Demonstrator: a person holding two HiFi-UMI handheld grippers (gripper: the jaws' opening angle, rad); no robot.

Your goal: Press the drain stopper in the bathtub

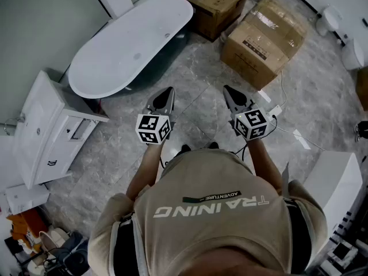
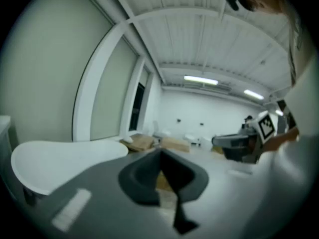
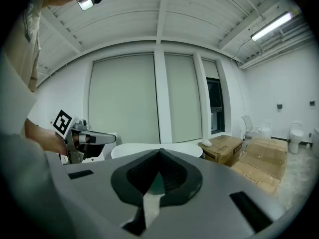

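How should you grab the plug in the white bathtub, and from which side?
The plug shows only as a small spot on the bathtub floor, probably too flat to pinch. Better to come from above, over the near rim, and press its top with the shut left gripper, which is nearer the tub.

From my feed the white oval bathtub point(image 1: 129, 45) looks smooth and glossy, the grey marble-look floor point(image 1: 190, 91) has a soft sheen, and the brown cardboard boxes point(image 1: 261, 39) are plain matt.
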